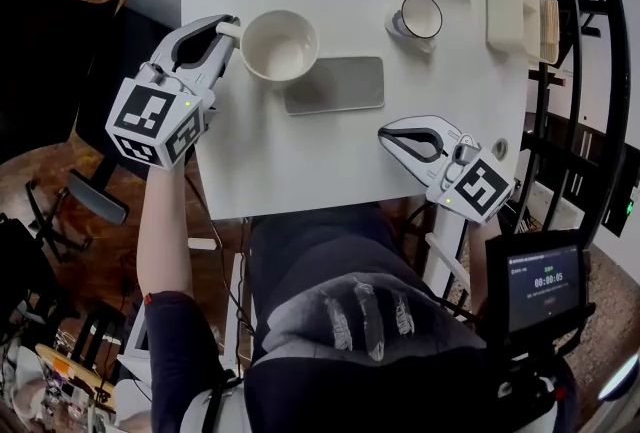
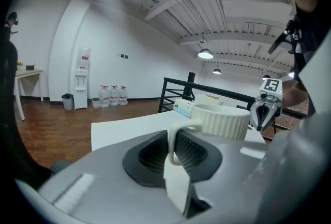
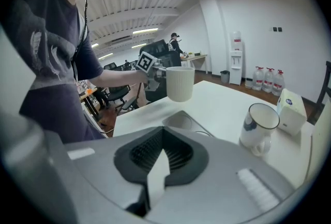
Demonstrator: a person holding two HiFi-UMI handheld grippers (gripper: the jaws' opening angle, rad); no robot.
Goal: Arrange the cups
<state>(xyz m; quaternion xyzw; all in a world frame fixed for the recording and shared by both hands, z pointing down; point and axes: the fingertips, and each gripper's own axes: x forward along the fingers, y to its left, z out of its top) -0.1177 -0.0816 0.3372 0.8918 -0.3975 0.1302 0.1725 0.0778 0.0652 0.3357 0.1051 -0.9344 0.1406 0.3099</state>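
The left tool [image 1: 228,34] pinches the ribbed cup [image 1: 279,45] by its thin handle [image 2: 178,137] alone. The cup hangs upright, clear of the bench [image 1: 300,161], just above the phone [image 1: 335,85]. The right tool [image 1: 392,136] is pressed together on nothing, low near the bench's front edge. The rimmed cup [image 1: 418,19] stands well apart at the far right. With so small a hold, the ribbed cup could pivot in the pads or slip onto the phone. A hurried approach could knock the rimmed cup.
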